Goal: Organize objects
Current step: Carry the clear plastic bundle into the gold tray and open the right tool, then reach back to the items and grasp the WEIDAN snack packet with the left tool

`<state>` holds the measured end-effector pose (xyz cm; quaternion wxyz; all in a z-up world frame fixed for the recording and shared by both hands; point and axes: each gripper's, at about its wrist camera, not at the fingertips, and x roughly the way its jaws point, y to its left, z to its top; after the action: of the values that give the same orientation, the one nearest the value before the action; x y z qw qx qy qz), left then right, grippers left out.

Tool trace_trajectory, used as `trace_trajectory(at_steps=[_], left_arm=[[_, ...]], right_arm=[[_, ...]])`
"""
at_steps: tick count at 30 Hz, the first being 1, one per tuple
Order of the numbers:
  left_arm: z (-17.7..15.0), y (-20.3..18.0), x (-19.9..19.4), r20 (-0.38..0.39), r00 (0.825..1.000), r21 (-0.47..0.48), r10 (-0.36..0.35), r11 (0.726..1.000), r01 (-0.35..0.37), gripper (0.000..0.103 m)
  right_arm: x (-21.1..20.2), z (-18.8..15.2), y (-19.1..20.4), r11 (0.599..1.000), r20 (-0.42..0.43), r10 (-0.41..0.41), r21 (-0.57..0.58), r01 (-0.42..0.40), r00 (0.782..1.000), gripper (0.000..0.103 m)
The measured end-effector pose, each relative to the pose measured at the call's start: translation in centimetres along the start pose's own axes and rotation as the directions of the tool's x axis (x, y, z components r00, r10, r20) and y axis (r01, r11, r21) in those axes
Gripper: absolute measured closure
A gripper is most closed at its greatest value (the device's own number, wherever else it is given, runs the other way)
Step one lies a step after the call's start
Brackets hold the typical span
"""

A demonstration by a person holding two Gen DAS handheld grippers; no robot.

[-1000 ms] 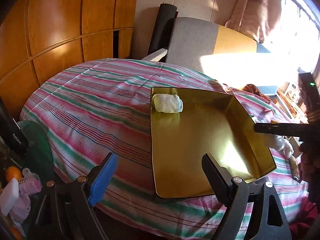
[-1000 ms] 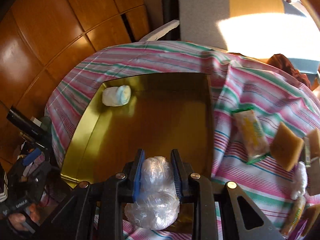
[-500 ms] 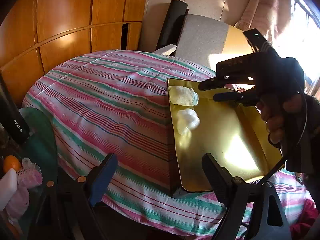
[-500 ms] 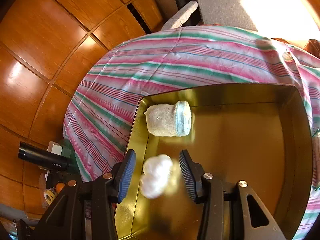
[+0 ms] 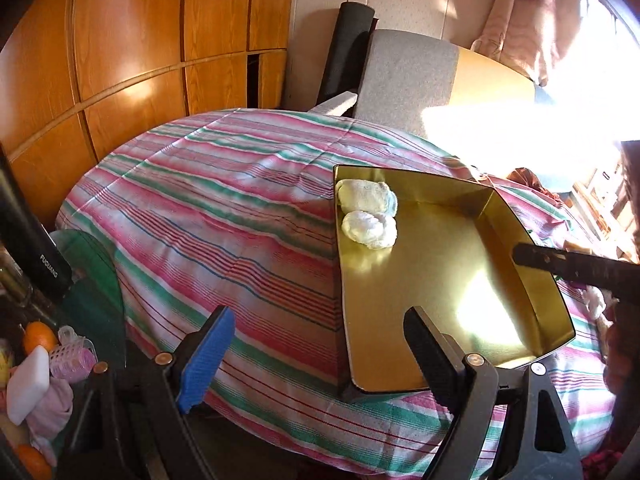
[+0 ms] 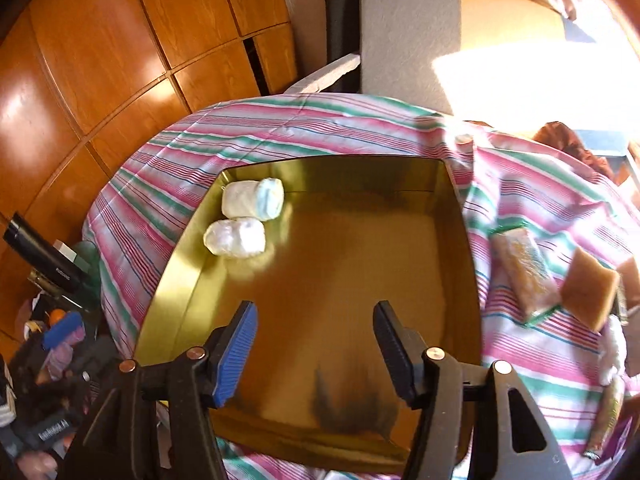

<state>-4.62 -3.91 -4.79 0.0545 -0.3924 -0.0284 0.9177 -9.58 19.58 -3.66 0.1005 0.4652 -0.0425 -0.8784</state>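
Gold tray (image 6: 420,220) on striped cloth (image 6: 168,160): two white bundles (image 6: 236,237) touching, far-left corner. Right gripper (image 6: 314,350) and left gripper (image 5: 316,350) both spread, empty.

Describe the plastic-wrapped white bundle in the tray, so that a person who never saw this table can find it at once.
Find the gold tray on the striped tablecloth. Two white bundles lie side by side in its far left corner. The plastic-wrapped bundle is the nearer one, all white and crinkly; its neighbour, the rolled cloth, sits deeper in the corner and has a pale blue end.
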Motion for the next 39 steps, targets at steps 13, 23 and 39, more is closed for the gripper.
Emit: trace_trajectory(at_steps=[13,23,39], left_arm=[[0.5,-4.4,-1.9,0.032,0.999,0.105,-0.032,0.994,0.029,0.015],[0.4,-8.5,-2.4,0.028,0.996,0.199,-0.089,0.977,0.082,0.015],[0.3,-16.3,-2.6,-0.024,0.972,0.308,-0.236,0.923,0.231,0.009]], right_arm=[[-5.4,-4.7,-4.3,0.992,0.098,-0.129,0.021,0.128,0.987,0.034],[-8.9,-6.8,-12.4,0.953,0.107,-0.279,0.150,0.262,0.954,0.028],[-17.9,-15.0,-32.7,0.586,0.090,-0.591,0.731,0.350,0.802,0.023]])
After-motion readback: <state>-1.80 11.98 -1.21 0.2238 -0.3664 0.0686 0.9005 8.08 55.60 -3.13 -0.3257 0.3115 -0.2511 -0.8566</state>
